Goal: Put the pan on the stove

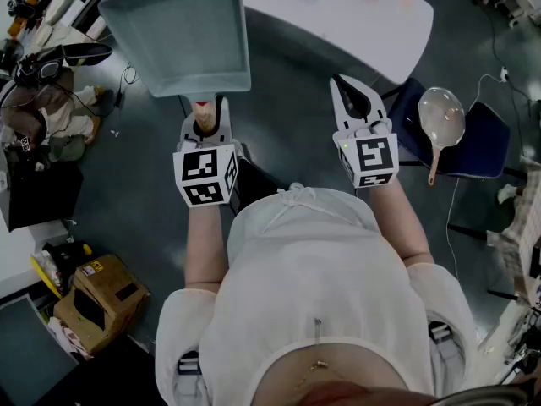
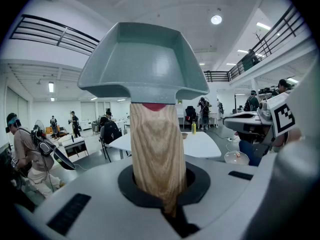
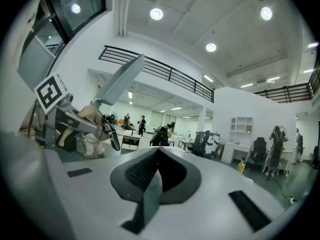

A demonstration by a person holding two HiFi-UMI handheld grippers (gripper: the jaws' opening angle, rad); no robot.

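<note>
One pan [image 1: 182, 32] in left hand-held gripper [image 1: 205, 115]

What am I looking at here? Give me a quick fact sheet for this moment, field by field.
Who: a person in a white top, holding a gripper in each hand
Left gripper: shut on the wooden handle of the pan
Pan: grey, square, empty, held up in the air
Right gripper: shut, nothing between its jaws
Stove: not in any view
Nearby: white table ahead, cardboard box on the floor
</note>
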